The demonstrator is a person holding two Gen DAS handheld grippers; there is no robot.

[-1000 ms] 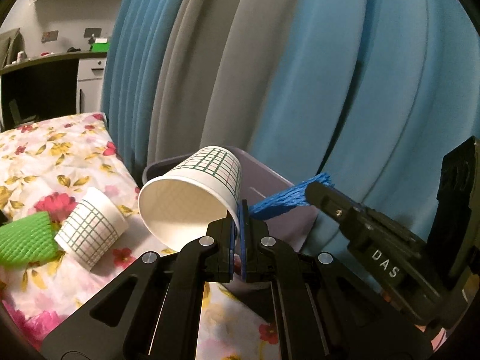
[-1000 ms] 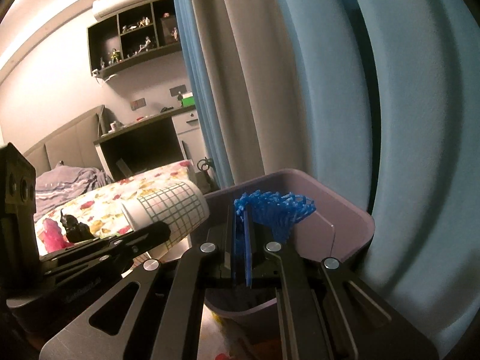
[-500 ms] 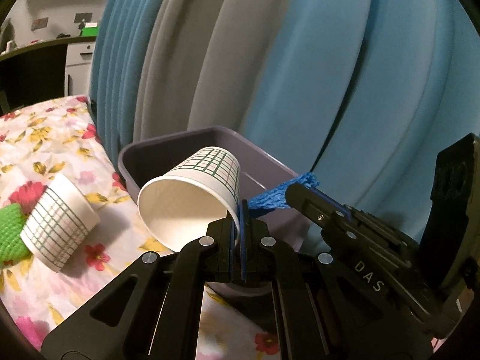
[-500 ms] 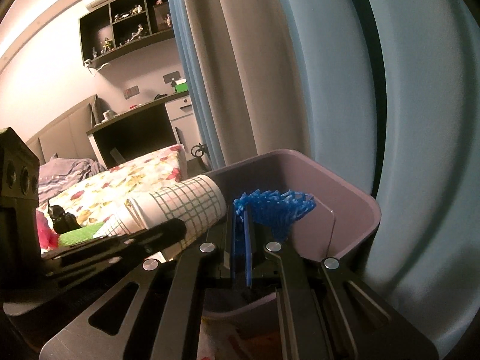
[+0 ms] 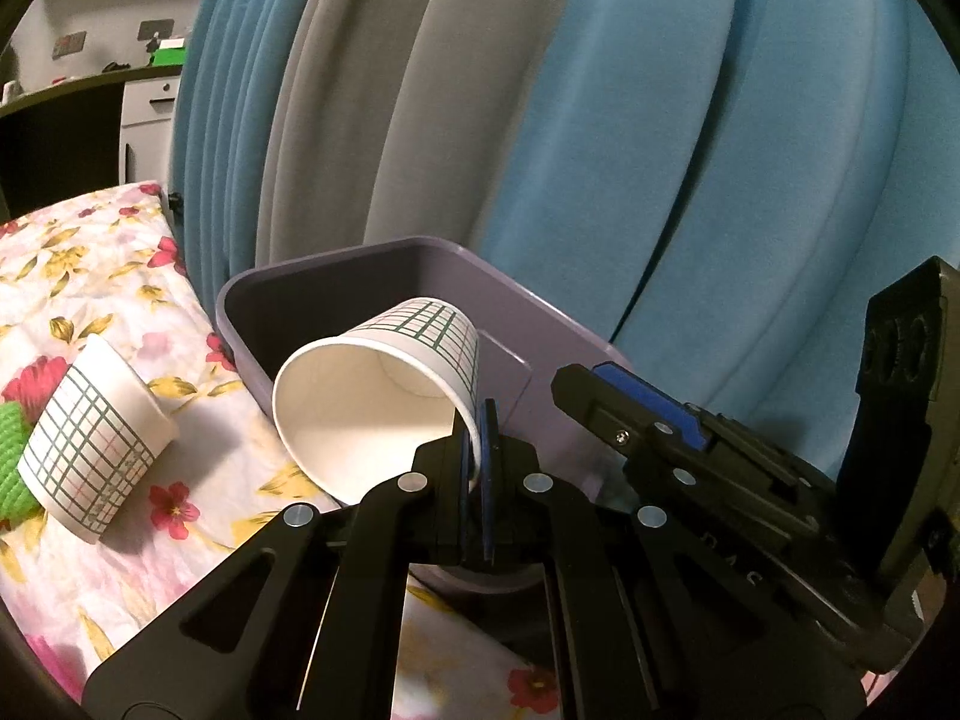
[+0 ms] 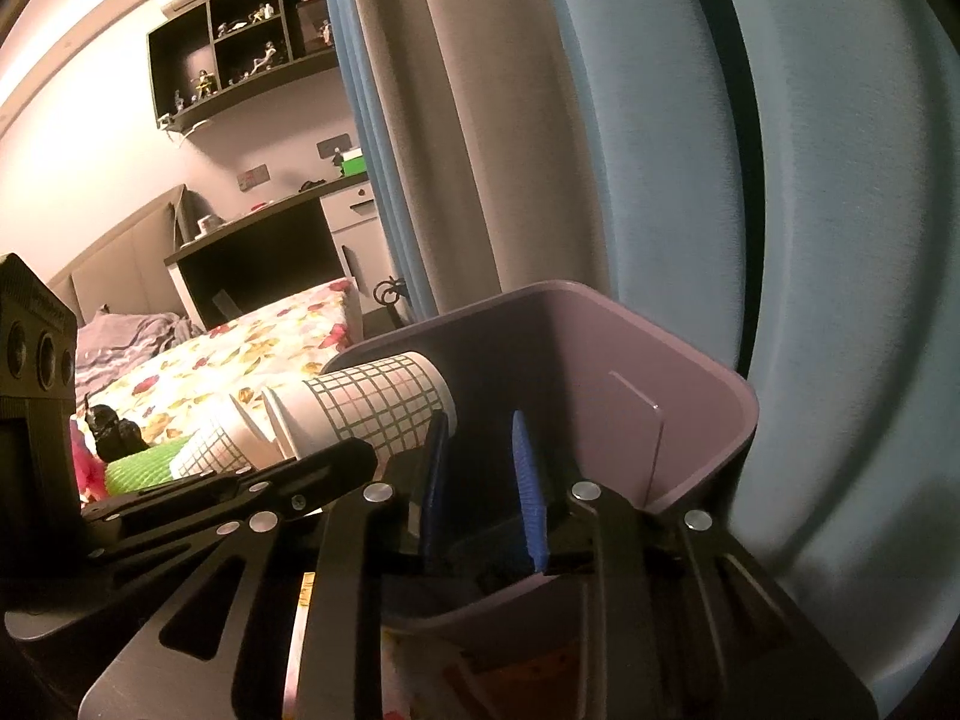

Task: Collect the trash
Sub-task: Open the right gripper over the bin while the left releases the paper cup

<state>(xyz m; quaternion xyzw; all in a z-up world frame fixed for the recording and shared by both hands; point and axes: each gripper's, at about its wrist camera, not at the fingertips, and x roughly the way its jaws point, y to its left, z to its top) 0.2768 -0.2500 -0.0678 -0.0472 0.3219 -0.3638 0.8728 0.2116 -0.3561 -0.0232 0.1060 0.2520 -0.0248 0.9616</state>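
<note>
Our left gripper [image 5: 477, 438] pinches one paper cup [image 5: 384, 384] by its rim, over the purple bin [image 5: 336, 276]. Our right gripper [image 6: 480, 480] stands with fingers apart above that bin. One second cup [image 5: 90, 444] and one green net [image 5: 12, 456] lie on the bed's floral sheet [image 5: 90, 252].

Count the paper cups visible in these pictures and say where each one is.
2: one paper cup is clamped by the left gripper over the purple bin; the other cup lies on the floral bedspread. More may be hidden.
</note>
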